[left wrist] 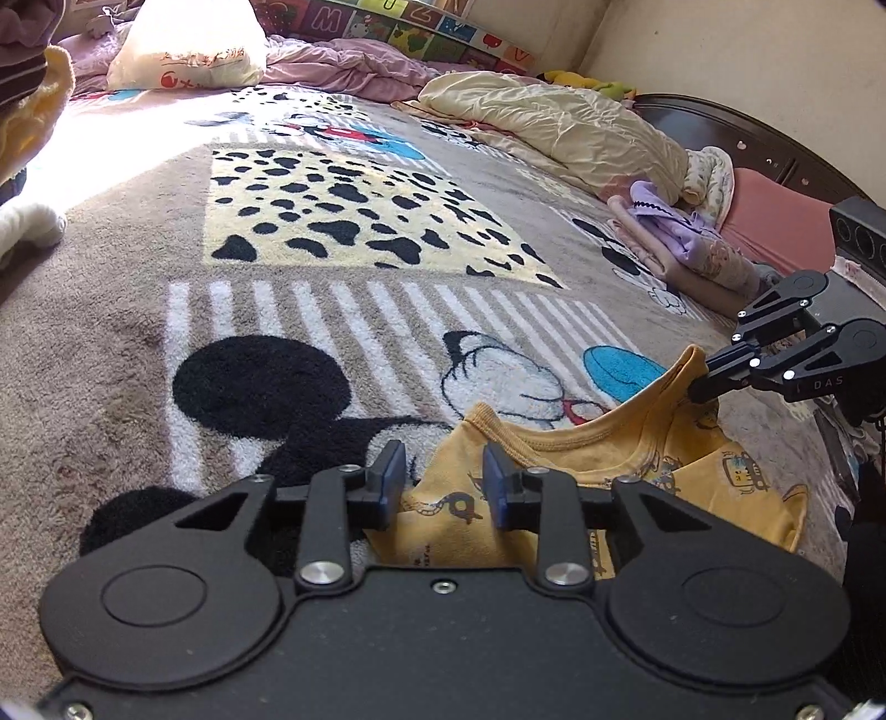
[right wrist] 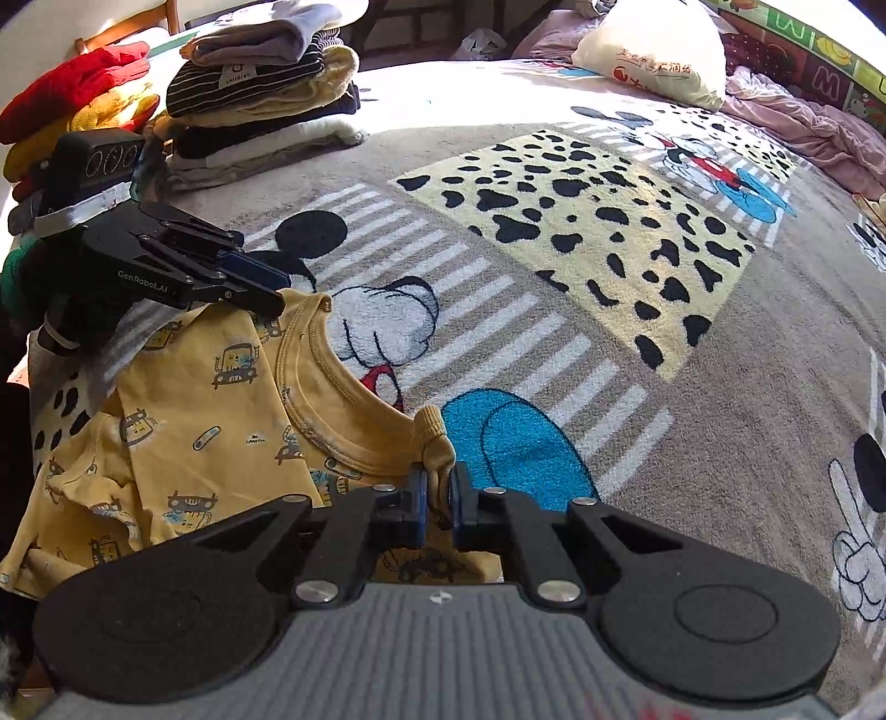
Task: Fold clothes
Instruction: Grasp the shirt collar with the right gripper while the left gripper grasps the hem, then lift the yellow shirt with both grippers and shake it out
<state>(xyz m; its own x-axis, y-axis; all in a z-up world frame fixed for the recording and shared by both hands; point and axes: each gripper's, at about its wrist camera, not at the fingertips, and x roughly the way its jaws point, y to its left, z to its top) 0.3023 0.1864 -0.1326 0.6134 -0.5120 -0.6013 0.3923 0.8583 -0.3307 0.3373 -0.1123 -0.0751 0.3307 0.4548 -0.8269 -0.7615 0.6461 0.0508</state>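
Yellow shirt (right wrist: pixel 221 399), small, printed with little cars, lies crumpled on the blanket (right wrist: pixel 692 387) just ahead of and below both grippers. Neckline faces away from the grippers; one shoulder is lifted off the pile, the other rests near the left tool.

Right gripper (right wrist: pixel 437 493): jaws nearly together, pinching a bunched knob of the shirt's collar rib between the blue pads (right wrist: pixel 416 487). Fabric bulges up just beyond the fingertips. From the left wrist view the same gripper (left wrist: pixel 700 387) comes in from the right edge, tips buried in a raised peak of collar.

Left gripper (left wrist: pixel 443 482): jaws spread apart, nothing between them. The shirt's other shoulder lies beneath and just ahead of the gap, and the right-hand pad (left wrist: pixel 495 482) stands over the cloth; contact cannot be told. In the right wrist view the left gripper (right wrist: pixel 266 288) sits at the far left, low over that shoulder edge.

Blanket: fleece, grey-brown, with cartoon mouse figures, white stripes, and a pale yellow panel with black spots well ahead of both grippers.

Further out: stack of folded clothes (right wrist: pixel 260 83) far ahead-left of the right gripper, red item (right wrist: pixel 72 83) beside it. White pillow (left wrist: pixel 188 44) and pink quilt (left wrist: pixel 354 66) at the far end. Cream bedding (left wrist: pixel 559 133) and folded purple garment (left wrist: pixel 670 227) ahead-right of the left gripper.
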